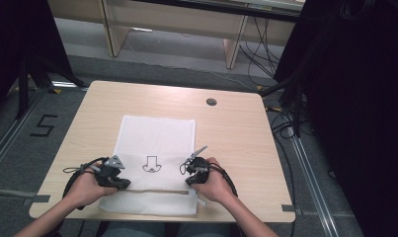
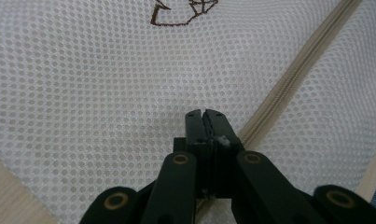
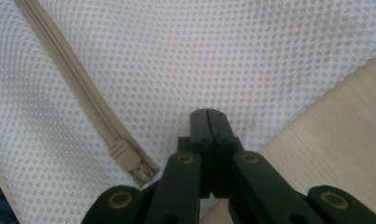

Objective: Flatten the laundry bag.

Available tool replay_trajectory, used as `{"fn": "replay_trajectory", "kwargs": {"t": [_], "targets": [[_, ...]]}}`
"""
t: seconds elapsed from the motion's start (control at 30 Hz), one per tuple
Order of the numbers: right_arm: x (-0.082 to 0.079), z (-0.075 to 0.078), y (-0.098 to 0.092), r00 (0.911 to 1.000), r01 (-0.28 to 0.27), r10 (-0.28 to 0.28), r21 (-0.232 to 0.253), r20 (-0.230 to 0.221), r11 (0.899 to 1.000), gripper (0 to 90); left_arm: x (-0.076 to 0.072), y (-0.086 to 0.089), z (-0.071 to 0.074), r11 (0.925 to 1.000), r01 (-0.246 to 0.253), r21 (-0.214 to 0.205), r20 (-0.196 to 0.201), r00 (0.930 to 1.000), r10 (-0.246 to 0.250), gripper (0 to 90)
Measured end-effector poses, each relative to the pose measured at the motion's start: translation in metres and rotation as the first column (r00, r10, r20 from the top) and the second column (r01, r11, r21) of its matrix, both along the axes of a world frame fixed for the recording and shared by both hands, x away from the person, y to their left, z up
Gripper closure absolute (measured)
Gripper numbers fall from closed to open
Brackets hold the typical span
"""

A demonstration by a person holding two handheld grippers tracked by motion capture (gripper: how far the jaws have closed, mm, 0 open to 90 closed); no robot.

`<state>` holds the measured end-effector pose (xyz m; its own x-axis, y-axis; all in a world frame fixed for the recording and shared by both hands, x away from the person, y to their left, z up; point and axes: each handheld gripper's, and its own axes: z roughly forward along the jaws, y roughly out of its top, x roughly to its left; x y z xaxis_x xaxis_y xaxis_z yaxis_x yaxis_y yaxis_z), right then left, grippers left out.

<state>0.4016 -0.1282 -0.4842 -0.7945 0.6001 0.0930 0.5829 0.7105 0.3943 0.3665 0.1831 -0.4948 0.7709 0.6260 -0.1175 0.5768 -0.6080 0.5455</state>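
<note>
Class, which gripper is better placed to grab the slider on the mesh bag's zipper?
Likely right: the slider lies just beside the shut right gripper. The left gripper sits by bare zipper, with no slider near.

A light wooden table (image 1: 236, 133) holds a white mesh bag (image 1: 154, 143). The bag lies flat near the front edge.

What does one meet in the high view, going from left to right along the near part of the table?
Left gripper → brown printed drawing on the white mesh bag → right gripper → bare table.
</note>
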Motion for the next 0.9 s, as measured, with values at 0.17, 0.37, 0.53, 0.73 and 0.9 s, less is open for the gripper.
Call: {"fn": "replay_trajectory", "kwargs": {"t": [0.17,0.37,0.53,0.73,0.9], "targets": [[-0.001,0.001,-0.007,1.0000,0.009,-0.009,-0.005,-0.002,1.000,90.0,0.004,-0.007,-0.001,0.9992,0.032,0.024,-0.002,0.9995,-0.032,88.5],[-0.001,0.002,-0.016,0.9993,0.036,-0.036,-0.019,-0.010,0.999,90.0,0.007,-0.019,-0.002,0.9990,0.041,0.019,0.003,0.9991,-0.041,88.5],[0.000,0.002,-0.025,0.9977,0.065,-0.065,-0.027,-0.020,0.998,90.0,0.009,-0.029,-0.002,0.9984,0.055,0.016,0.009,0.9984,-0.055,88.5],[0.000,0.003,-0.038,0.9966,0.082,-0.083,-0.041,-0.005,0.996,90.0,0.013,-0.042,-0.001,0.9977,0.065,0.019,0.009,0.9978,-0.065,88.4],[-0.001,0.003,-0.047,0.9940,0.109,-0.109,-0.043,-0.007,0.993,90.0,0.015,-0.053,-0.002,0.9981,0.062,0.005,0.015,0.9980,-0.062,88.4]]}}
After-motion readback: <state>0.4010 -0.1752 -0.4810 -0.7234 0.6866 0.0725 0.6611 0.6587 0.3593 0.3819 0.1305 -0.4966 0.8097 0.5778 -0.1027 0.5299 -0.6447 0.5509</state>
